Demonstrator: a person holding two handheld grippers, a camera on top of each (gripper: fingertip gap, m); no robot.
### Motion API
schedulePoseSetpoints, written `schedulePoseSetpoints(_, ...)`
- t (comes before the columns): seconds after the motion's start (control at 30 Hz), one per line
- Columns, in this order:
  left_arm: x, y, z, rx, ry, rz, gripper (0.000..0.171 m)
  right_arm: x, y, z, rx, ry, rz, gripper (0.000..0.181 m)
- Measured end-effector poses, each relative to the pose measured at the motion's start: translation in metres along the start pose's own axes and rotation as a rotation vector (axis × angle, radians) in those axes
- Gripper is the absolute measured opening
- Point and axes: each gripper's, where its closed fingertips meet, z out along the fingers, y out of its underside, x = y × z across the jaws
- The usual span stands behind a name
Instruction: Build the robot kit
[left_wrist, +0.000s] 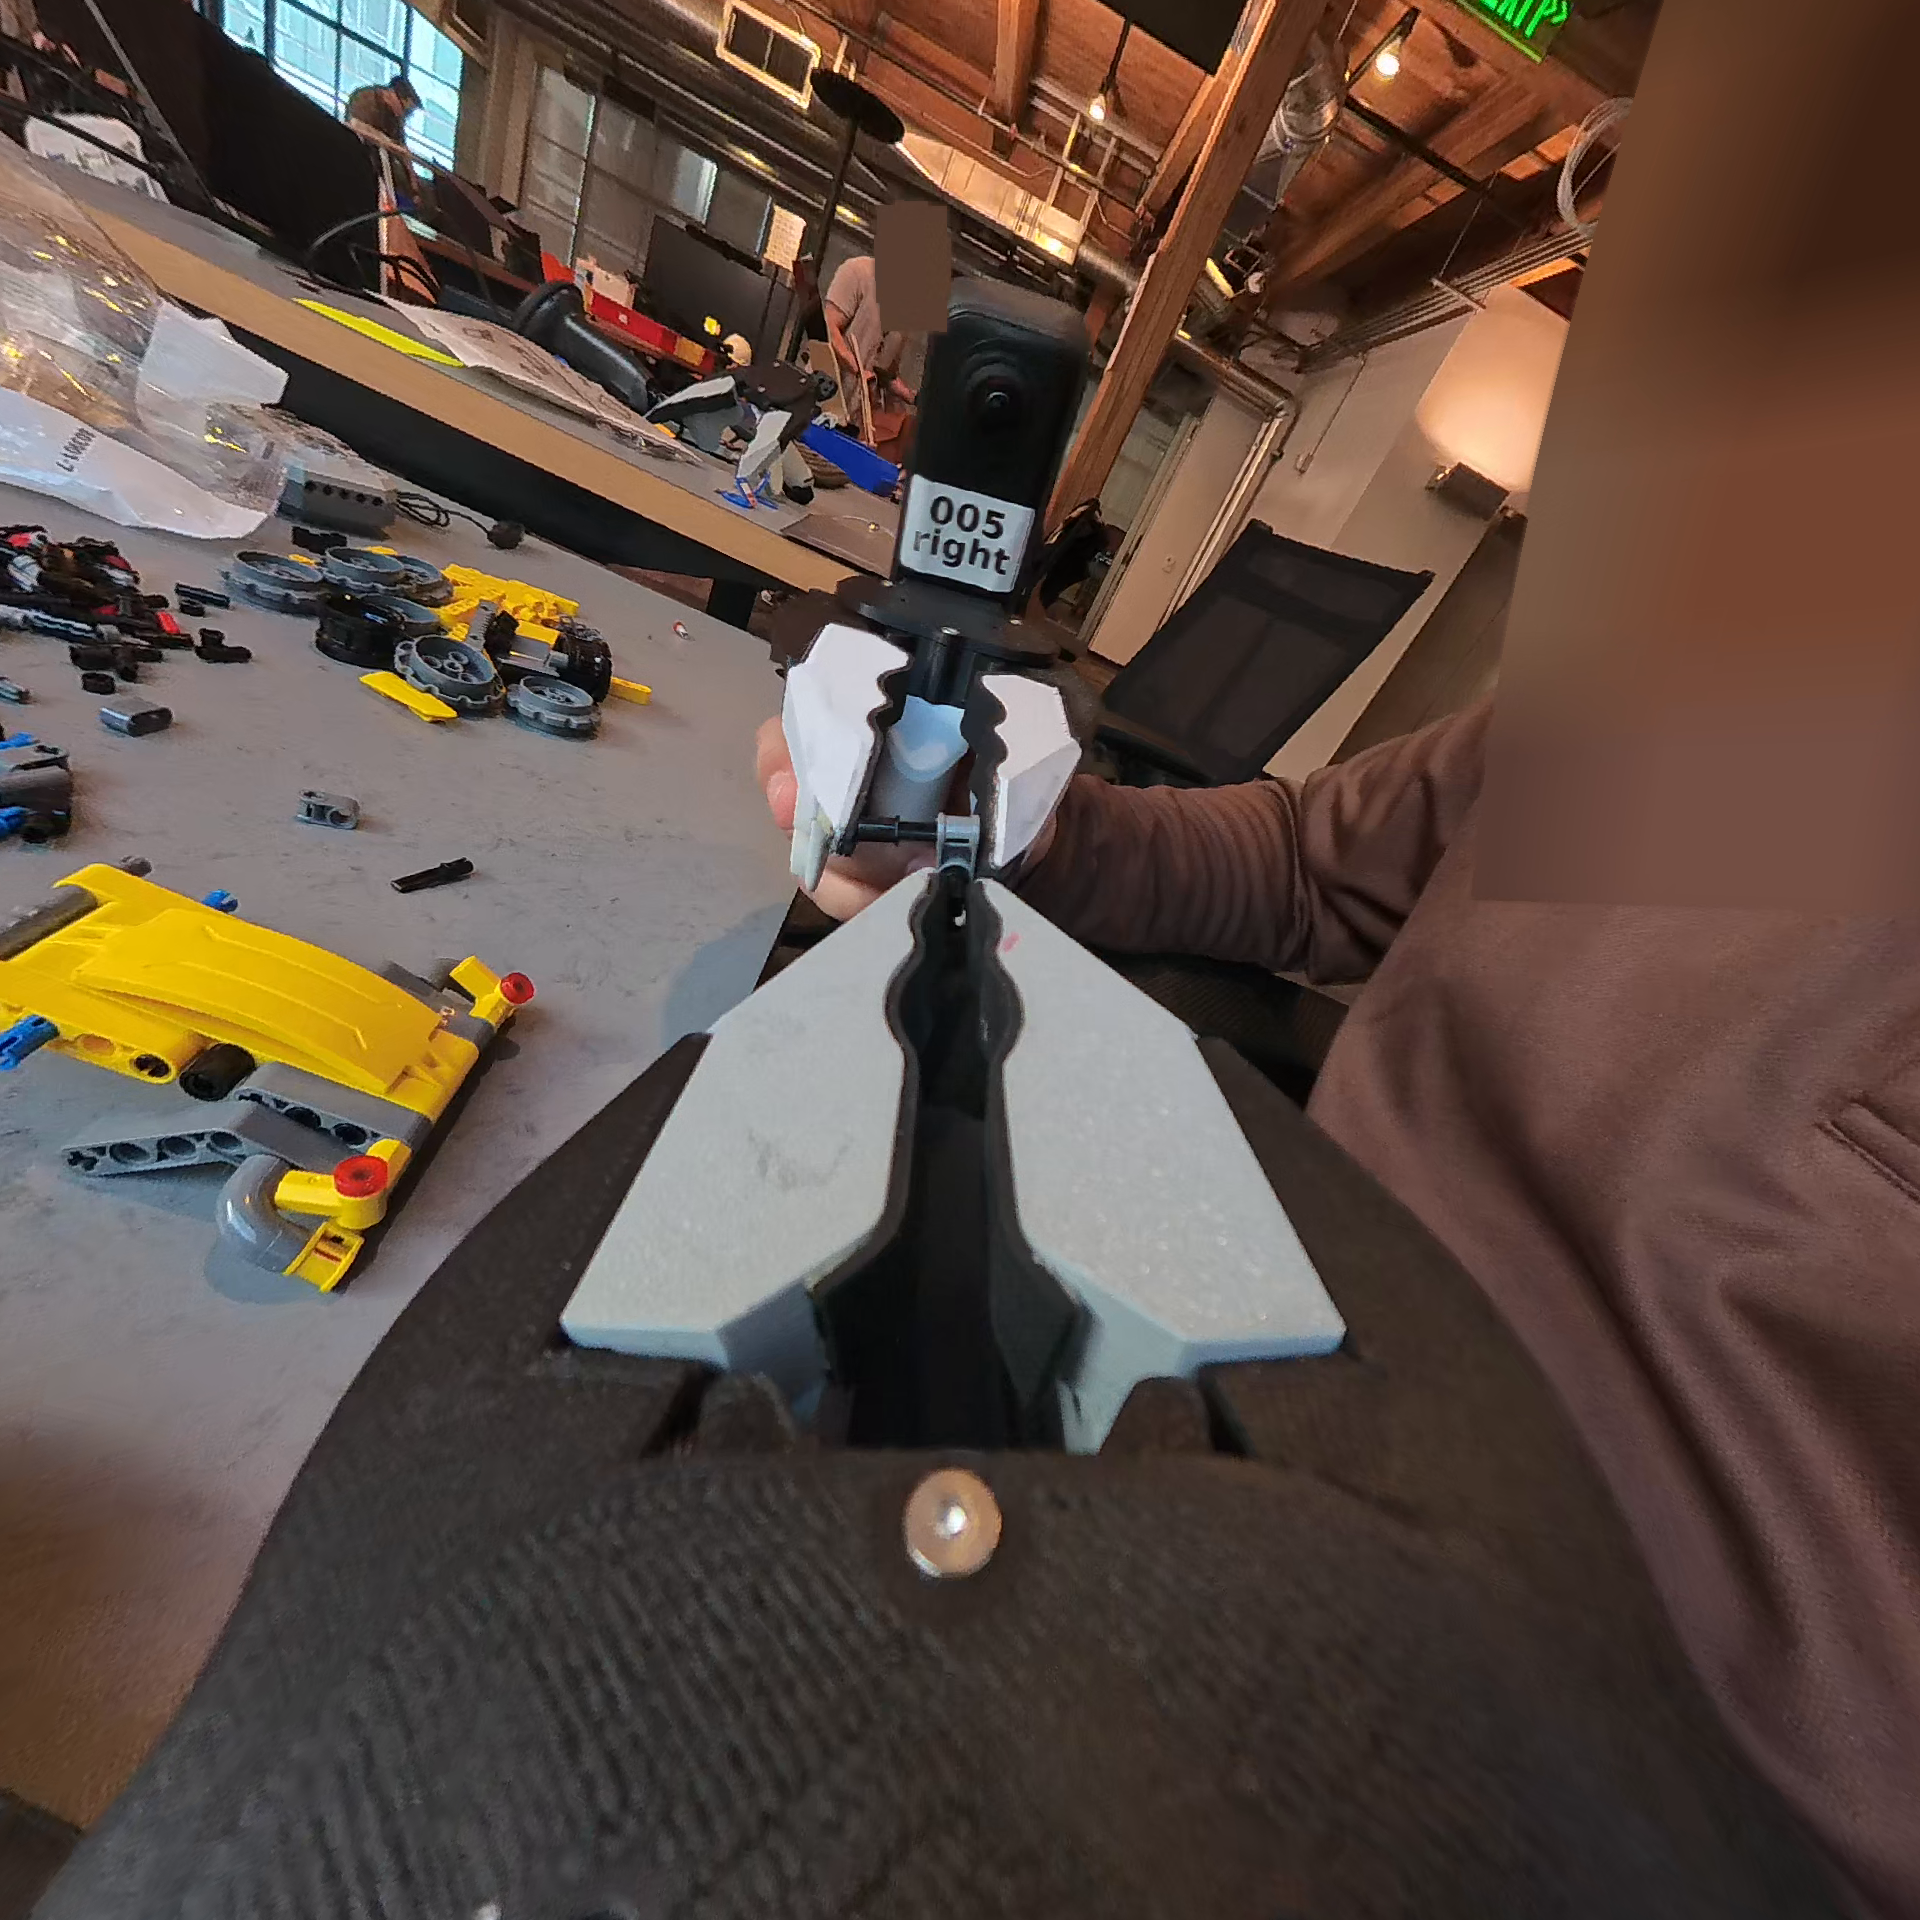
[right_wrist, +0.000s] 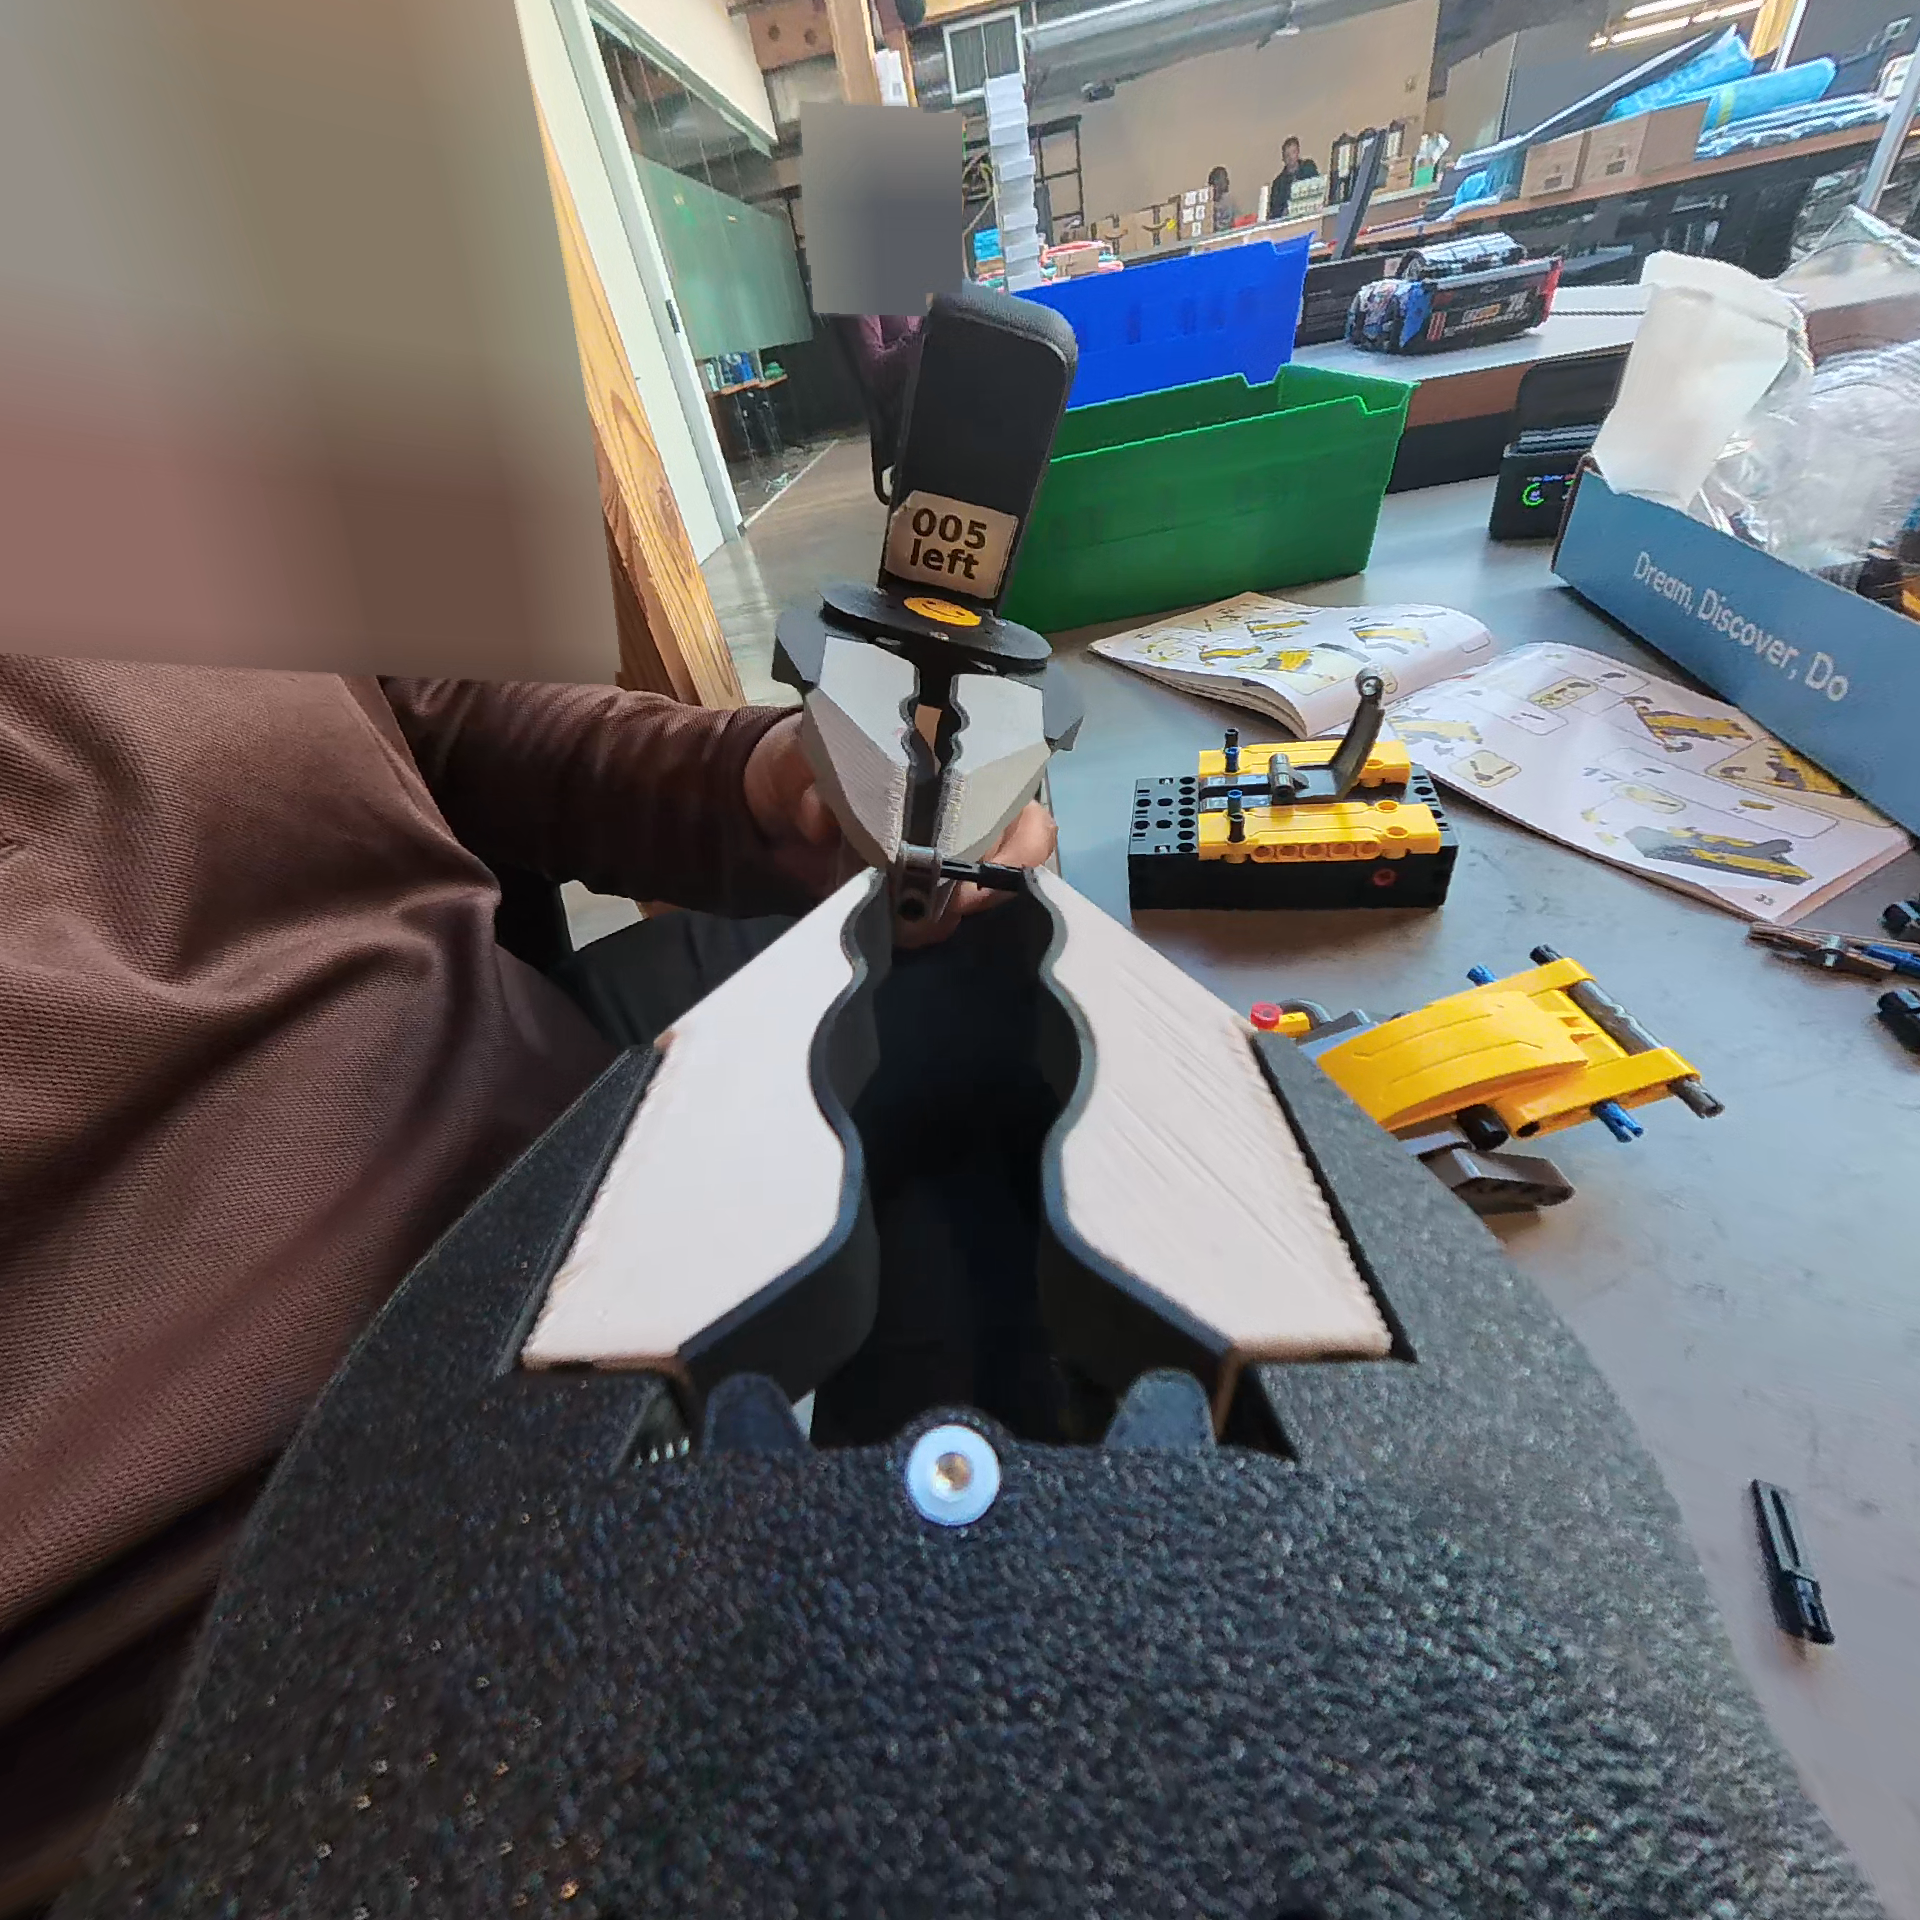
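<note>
Grippers meet: left gripper (left_wrist: 953, 891) clamps grey connector (left_wrist: 956, 840); right gripper (right_wrist: 961, 883) seemingly grips black pin (right_wrist: 985, 873), clearer rightward.

My left gripper (left_wrist: 951, 894) has two pale grey wedge-shaped fingers (left_wrist: 769, 1143) with wavy black inner edges, set in a coarse black printed body with one silver screw (left_wrist: 951, 1522) at its centre. My right gripper (right_wrist: 956, 883) is built the same, its fingers (right_wrist: 707, 1195) a warmer beige, each carrying a black camera (left_wrist: 992, 395) bearing a white label. I wear a brown long-sleeved top (right_wrist: 260, 935).
</note>
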Motion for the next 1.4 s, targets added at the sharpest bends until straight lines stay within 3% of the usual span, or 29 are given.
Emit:
schedulePoseSetpoints(0.77,-0.015,-0.003,-0.006,0.033,-0.06,0.0,0.0,0.011,0.0,0.007,-0.003,0.026,0.034,0.012)
schedulePoseSetpoints(1.07,-0.014,0.001,-0.008,-0.098,-0.167,0.269,0.0,0.006,0.005,0.006,-0.043,0.039,-0.071,0.017)
schedulePoseSetpoints(1.2,-0.008,0.008,-0.008,-0.188,-0.201,0.467,0.001,0.009,0.01,0.002,-0.11,0.081,-0.126,0.036)
schedulePoseSetpoints(1.4,0.001,0.012,-0.009,-0.171,-0.124,0.446,0.001,-0.005,0.015,0.002,-0.183,0.078,-0.324,0.028)
